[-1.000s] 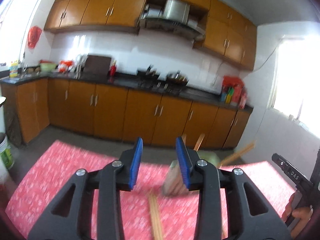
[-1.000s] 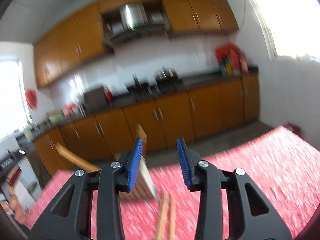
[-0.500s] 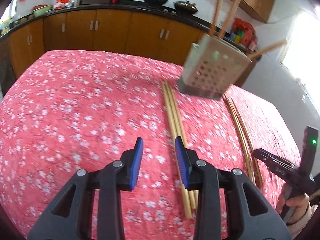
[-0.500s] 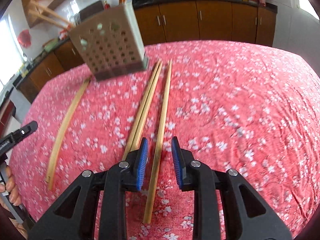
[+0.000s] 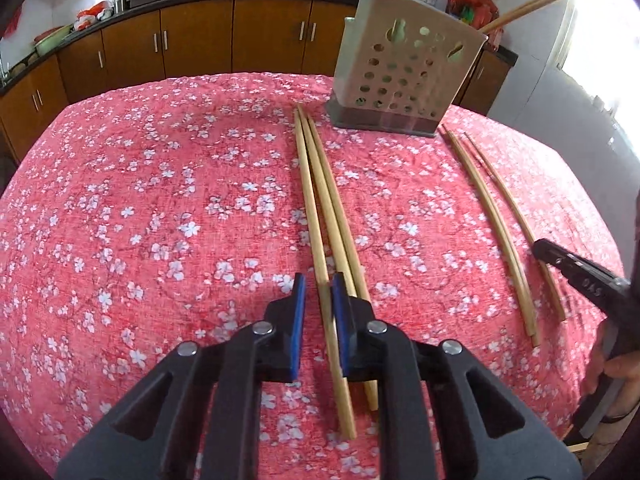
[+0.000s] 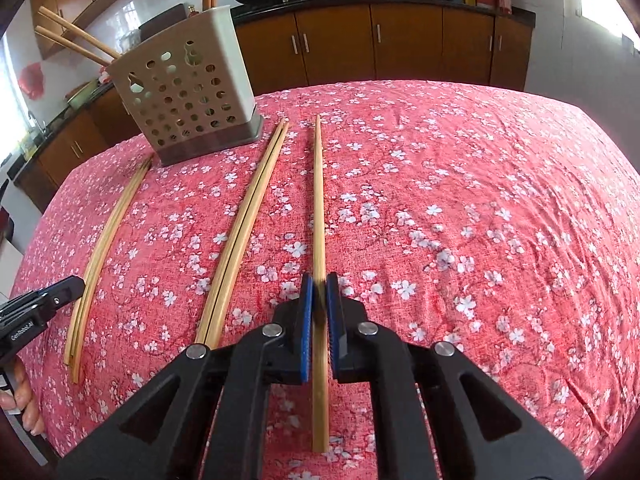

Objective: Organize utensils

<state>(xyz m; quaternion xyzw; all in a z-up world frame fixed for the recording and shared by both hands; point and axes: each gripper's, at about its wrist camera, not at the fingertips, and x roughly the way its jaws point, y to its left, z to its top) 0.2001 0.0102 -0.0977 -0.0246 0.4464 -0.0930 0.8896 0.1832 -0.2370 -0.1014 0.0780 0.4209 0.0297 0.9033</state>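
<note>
Several wooden chopsticks lie lengthwise on a red flowered tablecloth. Behind them stands a perforated metal utensil holder with a few chopsticks in it. My left gripper is low over a group of three. The leftmost chopstick lies between its closing jaws, against the right pad, and a gap still shows at the left pad. My right gripper is shut on a single chopstick, which runs toward the holder.
A curved pair of chopsticks lies between the two hands, with the right gripper's finger beside it. In the right wrist view another pair lies left of the held chopstick. Brown kitchen cabinets stand beyond the table's far edge.
Both grippers tipped down from facing the kitchen to the tabletop. The right jaws closed onto the single chopstick. The left jaws shifted over the leftmost chopstick and narrowed around it.
</note>
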